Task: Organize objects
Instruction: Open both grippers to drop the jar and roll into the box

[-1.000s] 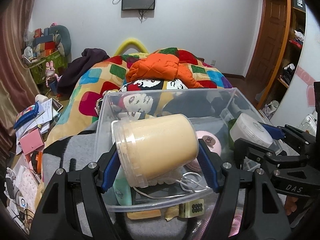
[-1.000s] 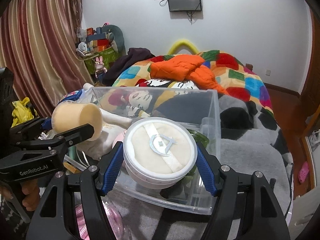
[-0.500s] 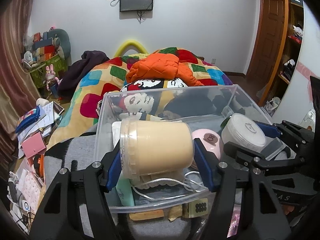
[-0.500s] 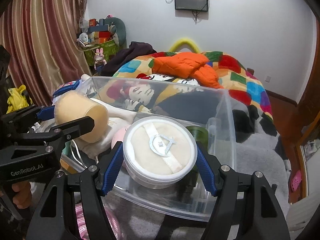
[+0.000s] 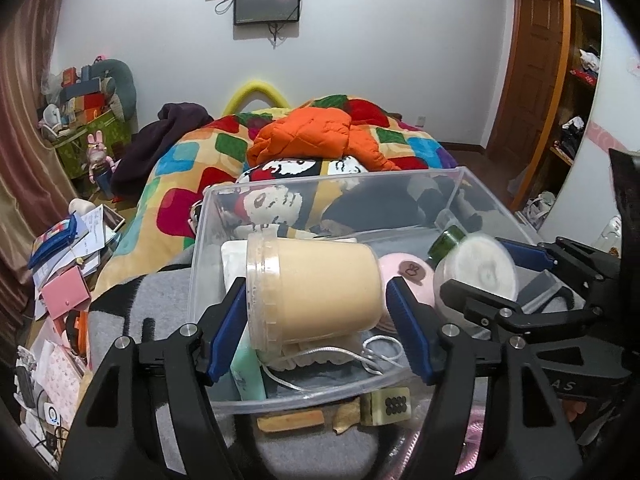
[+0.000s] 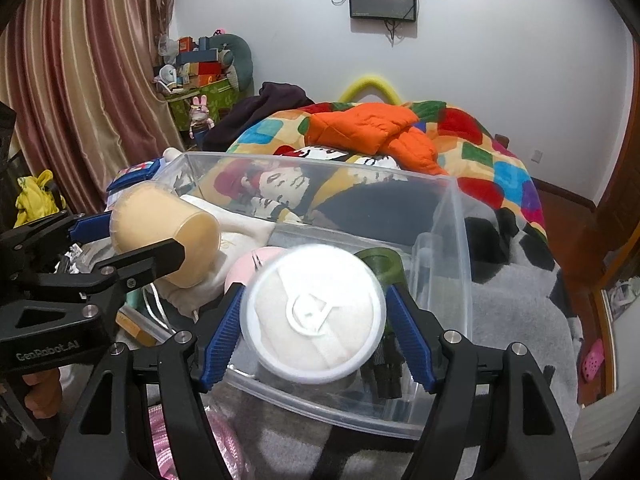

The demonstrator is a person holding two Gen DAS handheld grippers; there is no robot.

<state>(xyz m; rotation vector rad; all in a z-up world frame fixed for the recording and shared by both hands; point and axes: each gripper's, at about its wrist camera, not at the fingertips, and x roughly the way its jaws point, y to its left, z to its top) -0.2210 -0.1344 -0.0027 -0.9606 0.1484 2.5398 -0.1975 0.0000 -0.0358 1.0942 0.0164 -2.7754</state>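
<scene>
A clear plastic bin [image 5: 472, 192] [image 6: 460, 240] stands on the grey blanket with several items inside. A beige lidded jar [image 5: 316, 292] [image 6: 164, 232] lies on its side over the bin's contents, between the blue pads of my left gripper [image 5: 316, 328] [image 6: 132, 248]. Those jaws are opening, and a slim gap shows at the jar's base. A round white puff container [image 6: 314, 314] [image 5: 478, 272] sits blurred between the pads of my right gripper [image 6: 316, 328] [image 5: 508, 276], with small gaps on both sides, just above the bin floor.
Inside the bin lie a pink case [image 5: 408, 276], a green ring [image 6: 378, 266], a white cord [image 5: 376, 354] and a mint tube [image 5: 250, 372]. A patchwork quilt [image 5: 180, 168] and orange jacket [image 5: 312, 136] lie behind. Papers and boxes [image 5: 68, 264] clutter the left.
Both grippers have sunk into the bin with their loads. The white container now looks blurred and loose between the right pads. A gap has appeared beside the jar.
</scene>
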